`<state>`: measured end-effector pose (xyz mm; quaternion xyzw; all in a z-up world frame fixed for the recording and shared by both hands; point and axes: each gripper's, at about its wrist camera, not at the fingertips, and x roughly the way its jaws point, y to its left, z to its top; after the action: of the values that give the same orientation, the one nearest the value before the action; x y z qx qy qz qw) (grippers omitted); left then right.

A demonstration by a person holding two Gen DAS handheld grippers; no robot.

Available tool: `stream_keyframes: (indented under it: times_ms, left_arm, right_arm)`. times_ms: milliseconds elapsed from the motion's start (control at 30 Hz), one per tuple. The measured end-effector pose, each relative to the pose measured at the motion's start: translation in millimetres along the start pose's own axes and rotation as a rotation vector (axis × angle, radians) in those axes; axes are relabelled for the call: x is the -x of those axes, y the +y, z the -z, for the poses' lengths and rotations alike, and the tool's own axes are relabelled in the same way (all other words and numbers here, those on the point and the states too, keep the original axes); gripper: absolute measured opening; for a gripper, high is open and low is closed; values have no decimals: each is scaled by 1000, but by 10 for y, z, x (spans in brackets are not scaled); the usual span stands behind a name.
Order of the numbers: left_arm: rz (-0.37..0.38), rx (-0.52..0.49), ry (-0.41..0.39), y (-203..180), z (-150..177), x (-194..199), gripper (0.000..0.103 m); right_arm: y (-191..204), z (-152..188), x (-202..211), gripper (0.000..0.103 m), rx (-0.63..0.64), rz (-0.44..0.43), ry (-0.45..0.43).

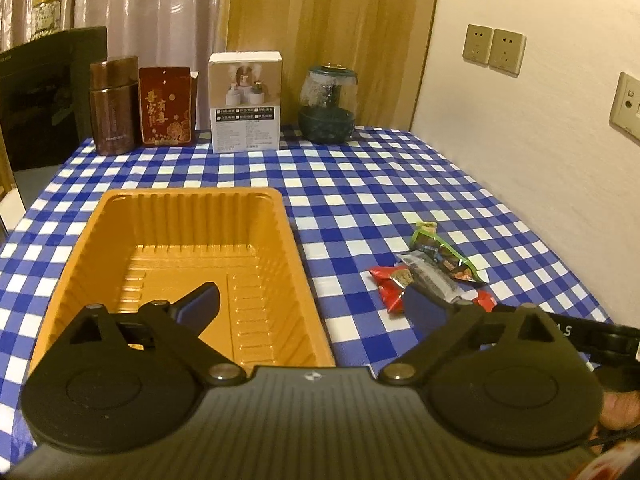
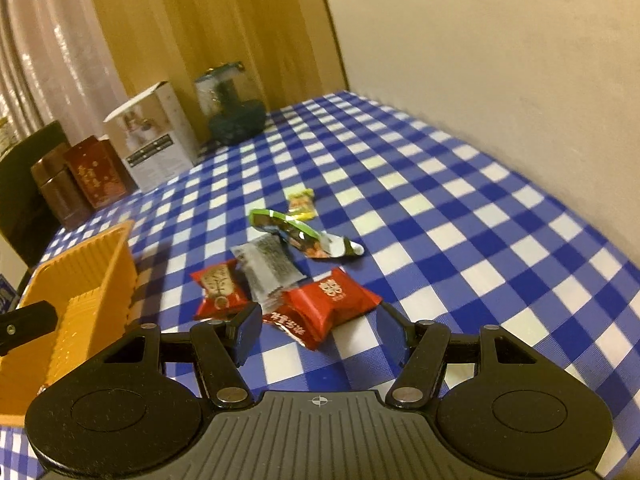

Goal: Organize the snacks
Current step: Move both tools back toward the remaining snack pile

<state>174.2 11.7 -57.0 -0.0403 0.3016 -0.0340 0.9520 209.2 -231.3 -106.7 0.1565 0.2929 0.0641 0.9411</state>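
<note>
Left wrist view: left gripper [image 1: 312,300] hangs over the near end of the orange tray [image 1: 92,248], jaws spread wide, nothing between them — the tray's inside shows bare. Only this view gives the tray floor and the full back row: brown canister [image 1: 111,106], red box [image 1: 168,106], white carton [image 1: 245,102], dark glass jar [image 1: 328,104]. The snack pile [image 1: 432,276] lies right of the tray on the blue checked cloth [image 1: 360,184], partly hidden by the gripper's right finger. Right wrist view: right gripper [image 2: 316,330] stands partly open just before the pile, pads clear of the wrappers. It resolves what the other cannot — red packets [image 2: 332,300], a grey sachet [image 2: 268,268], a green packet [image 2: 296,236] and a small yellow sweet [image 2: 302,204] behind.
</note>
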Motion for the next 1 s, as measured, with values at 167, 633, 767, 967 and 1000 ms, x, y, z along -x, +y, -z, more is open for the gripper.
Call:
stream_keyframes:
  times_ms: [167,633,767,967,1000]
  left_arm:
    - [1,-10,-10,-42,-12,-88,100]
    - [-2,-18,19,-100,-61,-297,103]
    - [1,-28,22,-106,-55,-298,103]
    - [7,-33,15,-101,-71,-264,103]
    - [10,-35,14,-109,-75,-256,103]
  right_arm:
    - [-24,-24,-120,63,-57,-21,27]
    - [-93,-94,-451,63,-174,-20,66]
    - [-79,-135,-524,63,-178,-11,55]
    - [-26,-177,-577,62,-124,34,60]
    - [-9,-174,-576,55,-99,46,65]
